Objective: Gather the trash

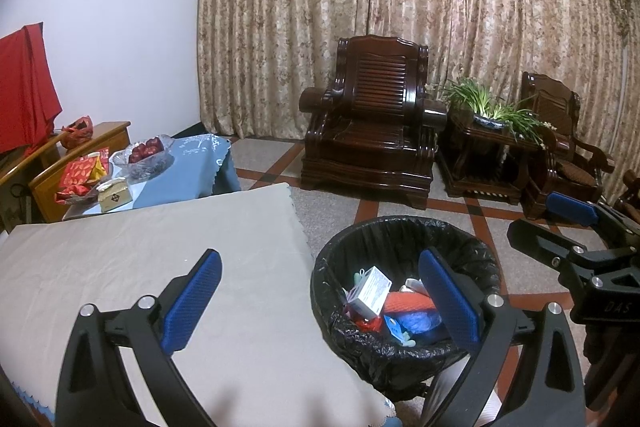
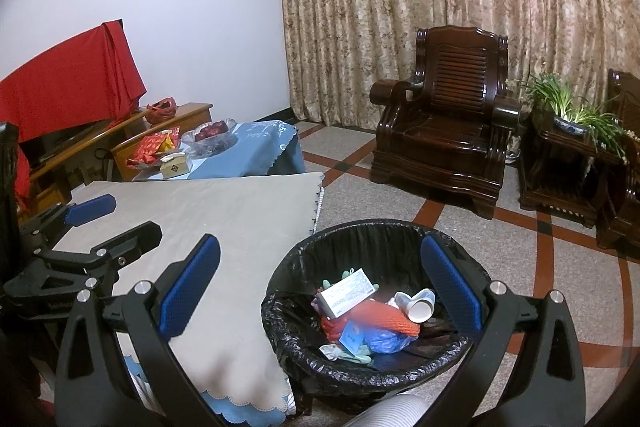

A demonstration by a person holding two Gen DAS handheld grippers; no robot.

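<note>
- Both my claws hang near the bin [image 2: 472,267], which stands on the floor just beside the corner of the cloth-covered table [image 2: 200,227].
- My left gripper [image 1: 320,299] is spread wide, with nothing between its blue pads [image 1: 192,299]. My right gripper [image 2: 320,287] is just as wide open and just as empty.
- The trash lies in the black-lined bin: a white carton [image 2: 346,293] on top, an orange net [image 2: 384,315] under it, paper cups [image 2: 418,305] beside it, a blue wad [image 2: 386,341] and a few scraps lower down.
- The grey cloth shows bare as far as I can see it, so I judge the dropping step is done, or close to done.
- The farther blue table [image 2: 260,143] holds red packets [image 2: 154,147], a glass bowl of fruit [image 2: 212,135] and a small box [image 2: 176,165]; whether any of that counts as trash, I cannot tell.
- If more is to go, my next move is to swing one claw back over the table, line its pads either side of an item, and close gently.
</note>
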